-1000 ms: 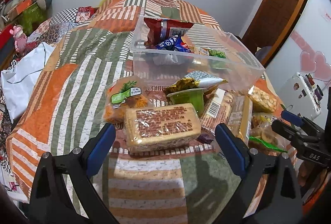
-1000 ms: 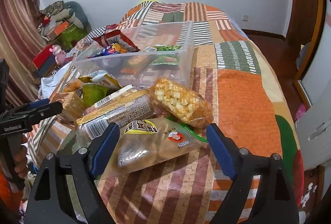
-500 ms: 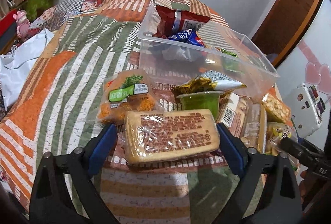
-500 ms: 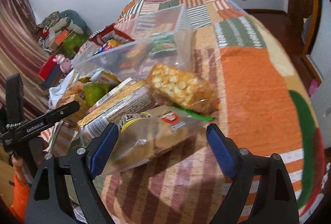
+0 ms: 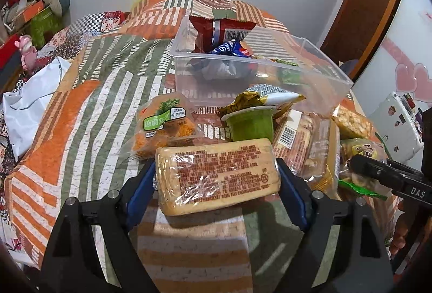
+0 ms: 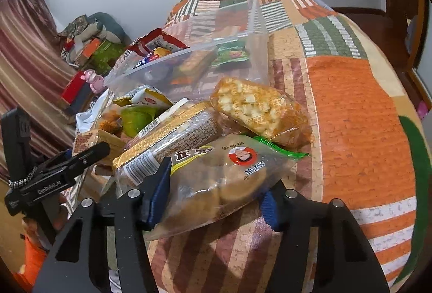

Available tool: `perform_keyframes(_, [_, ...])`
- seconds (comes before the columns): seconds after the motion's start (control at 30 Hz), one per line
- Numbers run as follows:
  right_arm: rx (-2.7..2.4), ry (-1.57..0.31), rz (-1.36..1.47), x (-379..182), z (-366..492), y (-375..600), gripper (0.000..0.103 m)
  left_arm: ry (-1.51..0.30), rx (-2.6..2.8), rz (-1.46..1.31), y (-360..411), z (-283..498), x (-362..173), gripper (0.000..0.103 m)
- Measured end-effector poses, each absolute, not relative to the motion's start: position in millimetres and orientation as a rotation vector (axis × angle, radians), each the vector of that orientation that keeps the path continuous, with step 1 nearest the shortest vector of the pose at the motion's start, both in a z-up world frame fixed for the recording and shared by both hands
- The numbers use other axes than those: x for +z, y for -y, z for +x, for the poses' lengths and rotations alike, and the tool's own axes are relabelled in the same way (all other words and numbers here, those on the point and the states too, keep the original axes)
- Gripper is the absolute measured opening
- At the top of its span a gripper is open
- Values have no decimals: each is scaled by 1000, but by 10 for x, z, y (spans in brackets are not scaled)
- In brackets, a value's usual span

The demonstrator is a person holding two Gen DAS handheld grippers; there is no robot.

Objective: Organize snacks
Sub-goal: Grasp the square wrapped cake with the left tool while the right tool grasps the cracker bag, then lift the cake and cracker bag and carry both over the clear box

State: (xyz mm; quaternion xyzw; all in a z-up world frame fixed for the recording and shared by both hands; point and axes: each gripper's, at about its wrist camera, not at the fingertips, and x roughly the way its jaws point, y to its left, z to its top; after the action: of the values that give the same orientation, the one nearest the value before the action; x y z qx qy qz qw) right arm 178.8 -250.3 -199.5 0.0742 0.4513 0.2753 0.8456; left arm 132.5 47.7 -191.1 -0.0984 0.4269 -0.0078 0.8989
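Note:
My left gripper has its blue pads against both ends of a tan block-shaped wafer pack with red print, lying on the quilt. My right gripper has closed on a clear bag of round biscuits with a green zip edge. Behind lies a pile: a green cup, an orange snack bag with green label, a long cracker pack and a puffed-corn bag. A clear plastic bin beyond holds red, blue and green packets.
The snacks lie on a patchwork quilt over a bed. A white bag lies at the left edge. A wooden door and a white appliance stand to the right. Toys and boxes crowd the far left.
Both grippers moved forward and narrowed: the left one now grips the wafer pack at both ends, the right one has closed on the biscuit bag.

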Motion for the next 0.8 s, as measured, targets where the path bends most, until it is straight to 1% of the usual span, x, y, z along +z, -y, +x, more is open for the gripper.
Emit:
perform_keyframes(0.07, [580,-938,124,-1951,1750,2478,50,-871,-12,-203,-499,1285,-1865,84])
perform_keyframes(0.23, [584,-893,83,-1825,1673,2461,49,-838,4,-223,-585,1184,-1722,84])
perform_keyframes(0.6, [595,-760,79,-1400,1660,2517,49,-748,14,-201,-623,1084,-1334,84])
perform_keyframes(0.8, [586,-690,80,-1217,1759,2535,49,-707,-2,-182,-575,1177,-1143,84])
